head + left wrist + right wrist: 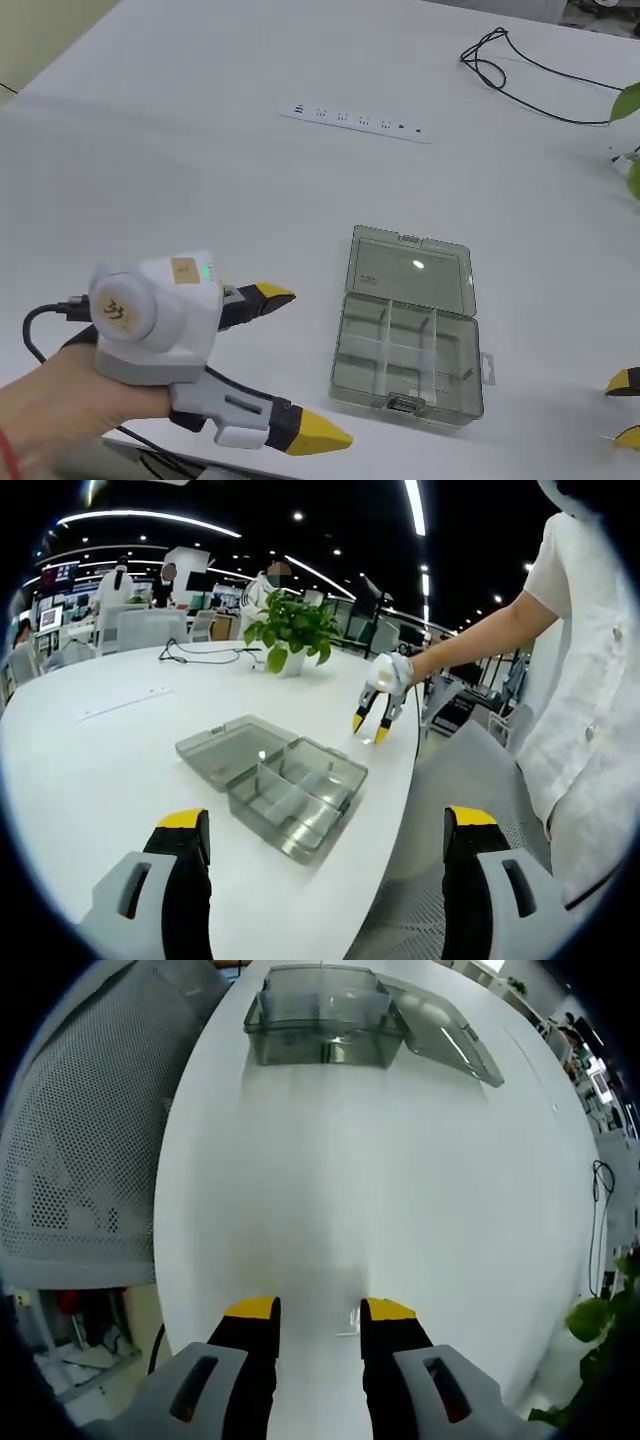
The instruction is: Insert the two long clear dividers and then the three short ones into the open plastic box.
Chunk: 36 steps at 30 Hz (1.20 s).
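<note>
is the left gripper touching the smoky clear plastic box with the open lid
Apart. The left gripper view shows bare white table between the tips of the open left gripper and the smoky clear plastic box.

Looks like an open-plan office or lab floor: big white table with a power strip and potted plant, long ceiling light strips, desk chairs behind, mesh chair alongside.

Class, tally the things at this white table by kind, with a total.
Clear grey plastic box, lid open: 1
White power strip: 1
Black looped cable: 1
Green leafy potted plant: 1
Yellow-tipped left hand-held gripper and right hand-held gripper: 2
Total: 6
</note>
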Tool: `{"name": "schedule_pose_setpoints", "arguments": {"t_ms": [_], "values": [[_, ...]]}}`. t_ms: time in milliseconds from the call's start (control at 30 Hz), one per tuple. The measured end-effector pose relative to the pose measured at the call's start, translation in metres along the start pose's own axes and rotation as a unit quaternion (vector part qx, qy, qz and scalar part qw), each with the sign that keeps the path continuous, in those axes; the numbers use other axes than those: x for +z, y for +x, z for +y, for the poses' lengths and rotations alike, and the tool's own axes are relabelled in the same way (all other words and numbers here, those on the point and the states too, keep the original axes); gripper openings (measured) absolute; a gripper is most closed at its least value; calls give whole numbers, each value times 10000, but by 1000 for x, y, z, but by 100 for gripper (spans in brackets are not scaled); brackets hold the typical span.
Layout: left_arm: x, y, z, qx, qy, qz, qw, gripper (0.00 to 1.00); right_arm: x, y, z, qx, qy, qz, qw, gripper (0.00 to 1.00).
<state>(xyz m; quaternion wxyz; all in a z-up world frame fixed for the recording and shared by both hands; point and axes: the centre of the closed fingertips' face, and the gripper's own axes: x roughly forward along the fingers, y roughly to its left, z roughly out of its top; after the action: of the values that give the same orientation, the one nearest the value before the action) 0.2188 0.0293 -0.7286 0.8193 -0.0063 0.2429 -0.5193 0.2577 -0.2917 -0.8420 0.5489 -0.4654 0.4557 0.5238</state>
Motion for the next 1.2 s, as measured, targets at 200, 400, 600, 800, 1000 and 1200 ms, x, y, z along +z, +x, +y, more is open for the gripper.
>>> {"name": "schedule_pose_setpoints", "arguments": {"t_ms": [200,400,600,800,1000,1200], "values": [[3,-3,1,20,45,-11,10000,99,15,-15,-5,-215,76,-206,9995,33],[9,-3,2,17,69,-65,10000,100,36,-36,-6,-386,100,-396,9984,33],[15,-3,1,2,50,-118,9999,99,62,-59,-5,-559,0,-585,9967,33],[25,-3,1,17,-33,-211,9998,96,92,-82,-4,-752,-101,-830,9937,33],[45,-1,0,33,-258,-413,9988,92,123,-101,-2,-957,-213,-1040,9897,33],[59,7,-10,-99,-566,-509,9970,86,150,-115,1,-1116,-297,-1262,9853,33]]}}
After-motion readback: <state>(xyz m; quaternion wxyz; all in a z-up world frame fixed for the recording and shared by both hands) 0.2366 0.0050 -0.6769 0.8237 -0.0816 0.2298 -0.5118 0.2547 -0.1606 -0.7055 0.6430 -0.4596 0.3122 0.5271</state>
